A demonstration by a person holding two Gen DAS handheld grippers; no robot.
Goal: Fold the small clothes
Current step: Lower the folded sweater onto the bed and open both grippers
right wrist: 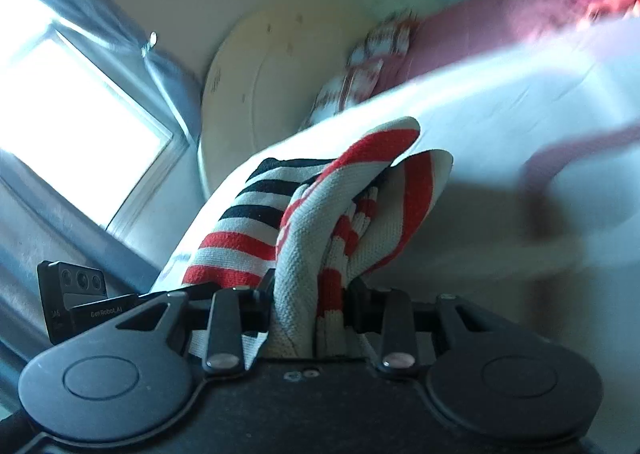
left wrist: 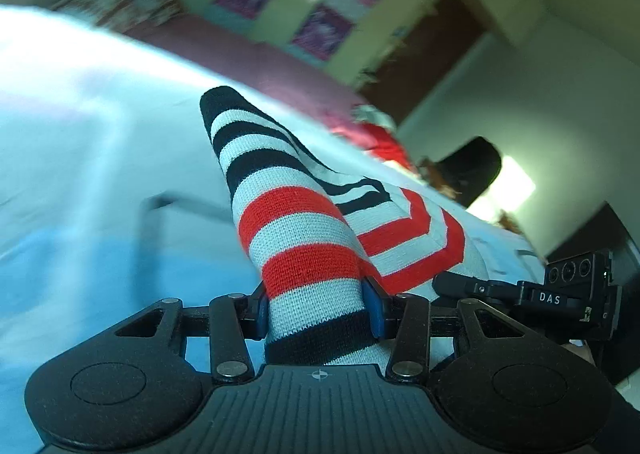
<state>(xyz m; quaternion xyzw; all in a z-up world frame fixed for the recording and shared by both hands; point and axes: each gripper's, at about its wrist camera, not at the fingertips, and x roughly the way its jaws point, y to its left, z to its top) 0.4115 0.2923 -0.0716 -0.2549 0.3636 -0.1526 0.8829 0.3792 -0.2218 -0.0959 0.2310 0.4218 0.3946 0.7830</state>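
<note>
A knitted garment with red, white and black stripes (left wrist: 304,222) is held up over a white bed sheet (left wrist: 88,126). My left gripper (left wrist: 316,306) is shut on one bunched end of it, the blue pads pressing both sides. In the right wrist view the same striped garment (right wrist: 332,214) bunches between the fingers of my right gripper (right wrist: 310,306), which is shut on its folded edge. The right gripper's body (left wrist: 560,294) shows at the right edge of the left wrist view, close beside the left one. The left gripper's body (right wrist: 76,294) shows at the lower left of the right wrist view.
The white sheet covers a bed with a pink cover (right wrist: 500,14) behind it and patterned pillows (right wrist: 368,62). A red cloth item (left wrist: 384,142) lies farther back on the bed. A bright window with a curtain (right wrist: 72,102) is at the left. A brown door (left wrist: 432,54) stands behind.
</note>
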